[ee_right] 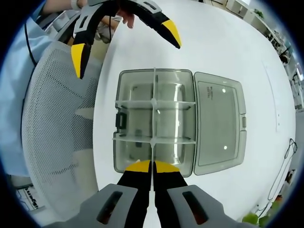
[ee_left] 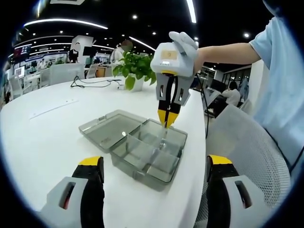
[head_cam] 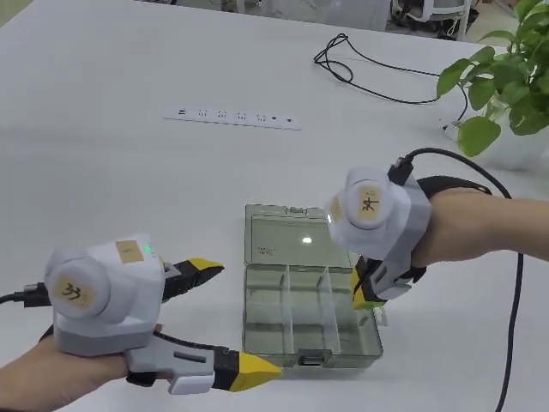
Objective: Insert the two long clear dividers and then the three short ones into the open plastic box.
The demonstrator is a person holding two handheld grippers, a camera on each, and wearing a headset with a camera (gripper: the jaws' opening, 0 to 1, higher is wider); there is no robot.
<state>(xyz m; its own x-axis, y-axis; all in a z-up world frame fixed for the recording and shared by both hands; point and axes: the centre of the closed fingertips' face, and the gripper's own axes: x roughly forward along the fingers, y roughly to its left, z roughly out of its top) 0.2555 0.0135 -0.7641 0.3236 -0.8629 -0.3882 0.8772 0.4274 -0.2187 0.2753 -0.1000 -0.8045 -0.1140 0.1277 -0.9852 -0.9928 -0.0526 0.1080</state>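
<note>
**Head view.** Bright, even overhead light falls on the white table (head_cam: 129, 172), and shadows are soft and faint. Small white glints sit on the clear box lid (head_cam: 274, 232). Focus is sharp across the frame.

**Left gripper view.** Ceiling light strips (ee_left: 61, 22) glow against a dark ceiling and are bent into arcs by fisheye distortion. The table edge bows. The parted jaws of the left gripper (ee_left: 154, 160) loom large at the bottom. The far background is small and soft.

**Right gripper view.** Two glints mark the box lid. The clear divider (ee_right: 153, 118), pinched between the closed jaws of the right gripper (ee_right: 153, 166), reads only as a thin pale line. The mesh chair (ee_right: 52, 118) swells toward the rim.
</note>
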